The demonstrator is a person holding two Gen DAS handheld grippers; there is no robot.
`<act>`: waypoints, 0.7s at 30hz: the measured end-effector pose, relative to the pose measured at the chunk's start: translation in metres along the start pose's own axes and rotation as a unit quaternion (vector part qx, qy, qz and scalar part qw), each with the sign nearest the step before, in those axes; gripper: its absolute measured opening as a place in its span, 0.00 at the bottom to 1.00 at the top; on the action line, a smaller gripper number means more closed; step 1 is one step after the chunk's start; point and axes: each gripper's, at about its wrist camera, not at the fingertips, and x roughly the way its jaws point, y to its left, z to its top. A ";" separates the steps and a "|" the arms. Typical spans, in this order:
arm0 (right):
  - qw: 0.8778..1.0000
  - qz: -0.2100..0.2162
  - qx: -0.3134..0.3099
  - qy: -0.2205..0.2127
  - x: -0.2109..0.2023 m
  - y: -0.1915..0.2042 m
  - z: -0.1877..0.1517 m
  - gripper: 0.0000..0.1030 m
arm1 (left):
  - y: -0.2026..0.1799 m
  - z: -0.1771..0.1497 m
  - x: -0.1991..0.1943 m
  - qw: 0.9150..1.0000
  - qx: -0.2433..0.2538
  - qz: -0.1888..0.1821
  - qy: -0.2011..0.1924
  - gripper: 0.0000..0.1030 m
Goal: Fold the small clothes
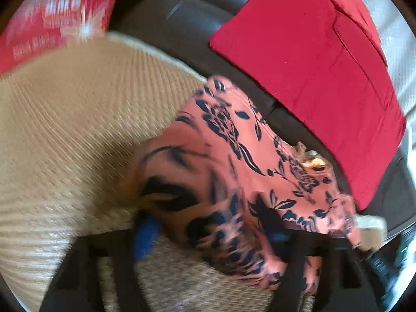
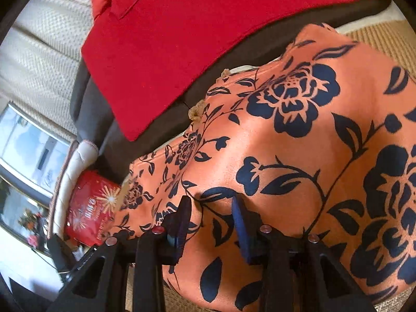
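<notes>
On the woven beige mat (image 1: 78,119), beside a red folded cloth (image 1: 306,72) that rests on a dark sofa seat (image 1: 187,20), lies the orange floral garment (image 2: 299,156), patterned with dark blue roses and leaves. It looks bunched and partly lifted rather than flat, so the fold seems to be in its early or middle stage: one edge is being carried over the rest.

The right gripper (image 2: 212,208) has its two blue-padded fingers (image 2: 240,223) spread a little apart, with a ridge of the orange fabric rising into the gap. The pads look to be against the cloth, but whether they truly pinch it I cannot tell.

The left gripper (image 1: 210,234) is heavily blurred in its own view; the garment drapes across one black finger and hides the gap, so its opening cannot be told either. One blue pad (image 1: 145,236) shows just beside the fabric's edge.

Next, I judge, both grippers need a firm hold on the cloth's edge, then a level sweep across so the layer lands smooth. A red printed bag (image 2: 91,208) sits off to the side.
</notes>
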 end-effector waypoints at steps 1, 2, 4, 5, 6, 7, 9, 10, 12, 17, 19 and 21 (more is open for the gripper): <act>1.000 -0.002 -0.004 0.002 0.001 0.001 0.000 0.35 | 0.003 0.001 0.001 1.000 -0.012 -0.011 -0.006 0.84; 1.000 -0.005 -0.008 0.003 0.002 0.002 -0.001 0.34 | 0.001 0.002 0.001 1.000 -0.016 -0.014 -0.012 0.84; 1.000 -0.014 -0.018 0.002 0.004 0.005 -0.003 0.34 | -0.004 0.004 0.008 1.000 -0.004 -0.016 -0.008 0.83; 1.000 -0.016 -0.021 0.003 0.005 0.006 -0.004 0.34 | -0.007 0.004 0.010 1.000 0.001 -0.006 -0.014 0.66; 1.000 -0.015 -0.021 0.004 0.005 0.006 -0.003 0.33 | -0.007 0.005 0.011 1.000 -0.001 0.002 -0.017 0.50; 1.000 -0.010 -0.014 0.004 0.003 0.006 -0.003 0.33 | -0.006 0.007 0.014 1.000 -0.005 0.000 -0.015 0.38; 1.000 0.007 0.002 -0.005 -0.005 0.003 0.000 0.33 | -0.004 0.009 0.015 1.000 -0.013 -0.009 -0.012 0.35; 1.000 0.015 0.002 -0.020 -0.011 0.004 0.003 0.36 | -0.006 0.009 0.015 1.000 -0.008 -0.007 -0.013 0.33; 0.997 0.022 -0.018 -0.066 -0.024 0.012 0.005 0.36 | -0.011 0.010 0.009 1.000 0.011 -0.005 -0.022 0.29; 1.000 -0.023 0.004 -0.005 0.011 0.001 -0.001 0.29 | -0.019 0.012 -0.015 0.997 0.044 -0.023 -0.051 0.25; 1.000 -0.023 0.000 0.015 0.013 0.003 -0.003 0.28 | -0.024 0.010 -0.030 0.996 0.062 -0.026 -0.060 0.25; 0.999 -0.025 -0.006 0.027 0.013 0.004 -0.010 0.26 | -0.031 0.006 -0.050 0.992 0.095 -0.028 -0.076 0.25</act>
